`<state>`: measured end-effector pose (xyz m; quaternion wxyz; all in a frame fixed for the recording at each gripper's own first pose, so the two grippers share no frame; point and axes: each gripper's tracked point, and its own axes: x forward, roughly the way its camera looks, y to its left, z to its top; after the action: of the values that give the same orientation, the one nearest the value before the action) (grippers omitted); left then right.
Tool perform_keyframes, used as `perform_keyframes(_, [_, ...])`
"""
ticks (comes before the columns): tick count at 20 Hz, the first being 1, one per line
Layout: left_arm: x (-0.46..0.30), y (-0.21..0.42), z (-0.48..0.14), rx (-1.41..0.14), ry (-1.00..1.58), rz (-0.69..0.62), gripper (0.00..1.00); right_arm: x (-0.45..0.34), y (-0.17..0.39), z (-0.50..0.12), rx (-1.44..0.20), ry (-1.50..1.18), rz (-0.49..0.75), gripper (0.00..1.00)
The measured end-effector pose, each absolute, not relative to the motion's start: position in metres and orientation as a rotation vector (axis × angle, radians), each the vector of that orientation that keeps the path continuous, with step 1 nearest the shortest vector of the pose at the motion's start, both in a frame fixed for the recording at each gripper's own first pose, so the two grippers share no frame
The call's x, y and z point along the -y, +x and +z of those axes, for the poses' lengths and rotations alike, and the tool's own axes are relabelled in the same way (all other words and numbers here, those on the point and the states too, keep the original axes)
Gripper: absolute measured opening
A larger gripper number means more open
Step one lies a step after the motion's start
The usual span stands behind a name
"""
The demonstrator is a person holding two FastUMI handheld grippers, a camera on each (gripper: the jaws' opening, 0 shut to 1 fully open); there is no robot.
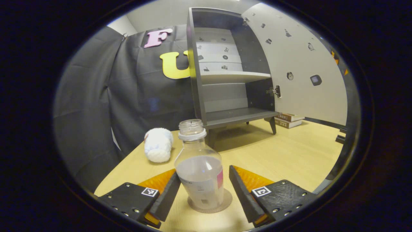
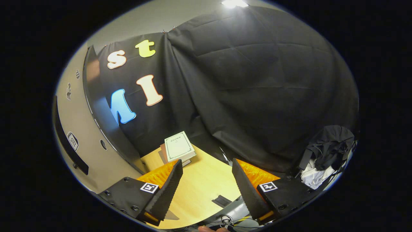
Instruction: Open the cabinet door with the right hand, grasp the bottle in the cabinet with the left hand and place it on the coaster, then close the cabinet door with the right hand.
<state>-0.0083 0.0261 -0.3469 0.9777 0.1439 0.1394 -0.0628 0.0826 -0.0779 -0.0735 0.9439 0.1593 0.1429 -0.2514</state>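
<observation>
1. The bottle [image 1: 200, 167] stands upright on the coaster [image 1: 210, 203], on the table [image 1: 289, 154] in front of the cabinet [image 1: 231, 71]. It is clear, uncapped and looks empty, so it probably tips at a light knock.
2. The left gripper [image 1: 203, 190] is spread around the bottle. The right finger stands clear of it; the left finger is very close, and whether it touches I cannot tell. It is not clamped on the bottle.
3. The step in hand looks like the release. To do it well, draw the left gripper straight back along its own fingers, level, without swinging sideways, so neither finger brushes the bottle off the coaster.
4. Mind the white knitted thing [image 1: 158, 145] lying on the table just left of the bottle and behind it; keep the retreat away from it.
5. The door [image 1: 299, 71] is swung wide to the right; the shelves are bare. Closing it is what remains.
6. The right gripper [image 2: 206, 187] is open and holds nothing. It hovers over the table edge, with the door [image 2: 75, 141] at its left and a book [image 2: 179, 146] ahead on the table.
7. For the close, bring the right gripper to the door's free edge and push it round in an arc toward the cabinet, slowly at the end so the cabinet does not jolt the bottle.
</observation>
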Motion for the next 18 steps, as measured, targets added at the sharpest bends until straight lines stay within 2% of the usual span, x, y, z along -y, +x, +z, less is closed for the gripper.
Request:
perform_keyframes(6, [-0.024,-0.015,-0.286,-0.223,0.286,-0.089,0.88,0.078,0.102,-0.093,-0.303,0.313,-0.485,0.98])
perform_keyframes(10, [-0.023,-0.026,-0.228,-0.170,0.273,-0.035,0.92,0.077,0.112,-0.108,-0.322,0.297,-0.446,0.98])
perform_keyframes(11, [-0.021,-0.031,-0.213,-0.156,0.270,-0.021,0.89,0.076,0.111,-0.110,-0.329,0.288,-0.432,0.98])
perform_keyframes(17, [0.008,-0.056,-0.117,-0.067,0.249,0.046,0.88,0.065,0.108,-0.090,-0.298,0.239,-0.322,0.98])
perform_keyframes(18, [0.015,-0.058,-0.102,-0.056,0.243,0.050,0.91,0.064,0.108,-0.084,-0.287,0.218,-0.305,0.98])
